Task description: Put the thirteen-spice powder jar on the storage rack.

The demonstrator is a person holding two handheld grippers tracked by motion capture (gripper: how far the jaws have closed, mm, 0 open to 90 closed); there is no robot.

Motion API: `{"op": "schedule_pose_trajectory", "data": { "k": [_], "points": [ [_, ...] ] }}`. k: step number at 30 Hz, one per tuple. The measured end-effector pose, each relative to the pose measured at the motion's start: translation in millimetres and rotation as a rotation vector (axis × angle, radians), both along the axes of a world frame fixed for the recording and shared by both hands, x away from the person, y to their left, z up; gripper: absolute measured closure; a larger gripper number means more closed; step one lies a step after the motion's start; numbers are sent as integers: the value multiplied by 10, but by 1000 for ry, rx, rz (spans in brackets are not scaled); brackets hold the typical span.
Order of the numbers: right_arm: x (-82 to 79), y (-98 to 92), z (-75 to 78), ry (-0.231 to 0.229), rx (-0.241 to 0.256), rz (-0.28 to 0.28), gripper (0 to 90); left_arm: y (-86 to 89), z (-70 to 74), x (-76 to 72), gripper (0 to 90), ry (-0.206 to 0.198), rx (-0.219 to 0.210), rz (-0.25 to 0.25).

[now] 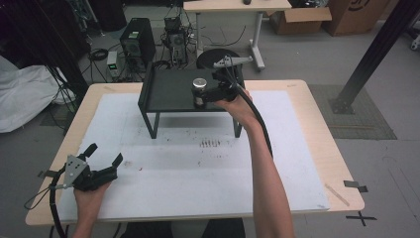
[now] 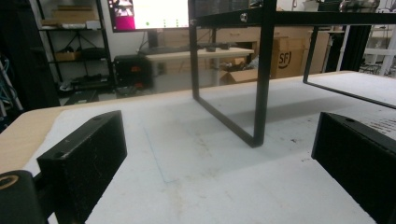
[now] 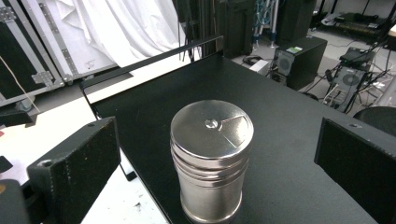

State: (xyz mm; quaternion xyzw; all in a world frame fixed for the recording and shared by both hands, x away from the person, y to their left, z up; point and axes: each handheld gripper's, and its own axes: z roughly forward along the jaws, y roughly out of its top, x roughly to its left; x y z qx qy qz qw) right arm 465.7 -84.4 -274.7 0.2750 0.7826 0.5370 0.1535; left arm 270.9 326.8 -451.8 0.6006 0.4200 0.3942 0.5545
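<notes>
On the black metal raised shelf, the ribbed silver steel canister stands upright between the right gripper's open fingers, its base cut off; the left gripper rests open.

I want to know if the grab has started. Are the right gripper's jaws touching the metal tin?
Apart. In the right gripper view, the right gripper has its jaws wide open, with black shelf visible between each jaw and the metal tin.

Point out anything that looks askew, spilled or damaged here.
Little stands out. The metal shaker stands upright on the black shelf, near its front edge, between the open right gripper. Small dark specks and scuffs mark the white mat below the shelf.
</notes>
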Motion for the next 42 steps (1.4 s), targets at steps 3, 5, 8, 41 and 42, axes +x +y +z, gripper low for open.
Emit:
{"op": "schedule_pose_trajectory", "data": {
  "k": [3,5,8,41,42],
  "points": [
    [-53,-16,29,-14,-13,-4,0,0,0,-1,37,0,1,0],
    [-108,-36,52,-30,-11,-13,0,6,0,-2,37,2,8,-1],
    [-196,-82,85,-53,1,-18,0,5,1,-3,37,2,8,0],
    [-996,-716,-135,-153,31,-206,9,1,1,0,37,4,13,1],
    [-1010,-740,-153,-154,30,-213,9,2,1,-1,37,3,13,1]
  ]
}}
